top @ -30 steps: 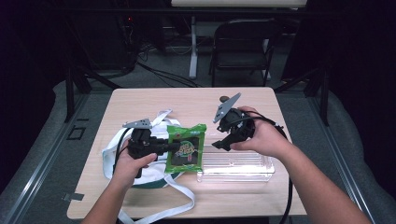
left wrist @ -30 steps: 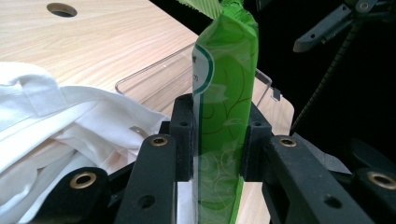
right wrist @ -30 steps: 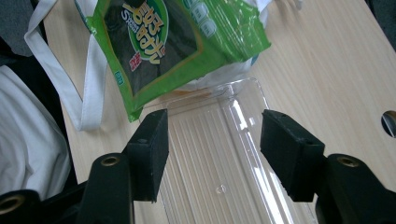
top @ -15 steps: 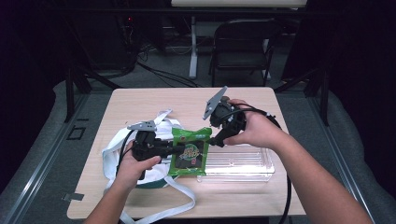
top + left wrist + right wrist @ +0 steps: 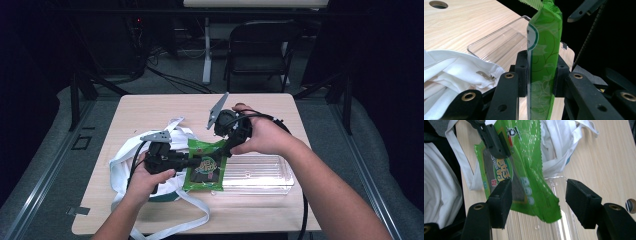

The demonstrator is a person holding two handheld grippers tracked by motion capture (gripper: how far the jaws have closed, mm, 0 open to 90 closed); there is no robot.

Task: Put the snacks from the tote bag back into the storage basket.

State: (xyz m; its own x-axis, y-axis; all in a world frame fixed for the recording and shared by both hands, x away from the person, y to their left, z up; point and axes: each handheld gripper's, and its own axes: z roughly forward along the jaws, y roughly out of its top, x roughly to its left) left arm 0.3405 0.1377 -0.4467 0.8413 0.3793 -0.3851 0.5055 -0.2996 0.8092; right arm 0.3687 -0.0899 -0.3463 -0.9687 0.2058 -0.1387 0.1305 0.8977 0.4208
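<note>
The green packet (image 5: 205, 167) hangs above the near middle of the bench (image 5: 150, 107), over the end of a clear tray (image 5: 260, 175). The left gripper (image 5: 540, 72) is clamped tight on it. The right gripper (image 5: 539, 200) is wide open around its edge, holding nothing. A white bag (image 5: 125, 165) lies near the bench's left edge.

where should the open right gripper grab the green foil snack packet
Judging by its pose, take the green foil snack packet at its free crimped end, opposite the left gripper, which pinches the other side. The right gripper should straddle that thin flat edge.
</note>
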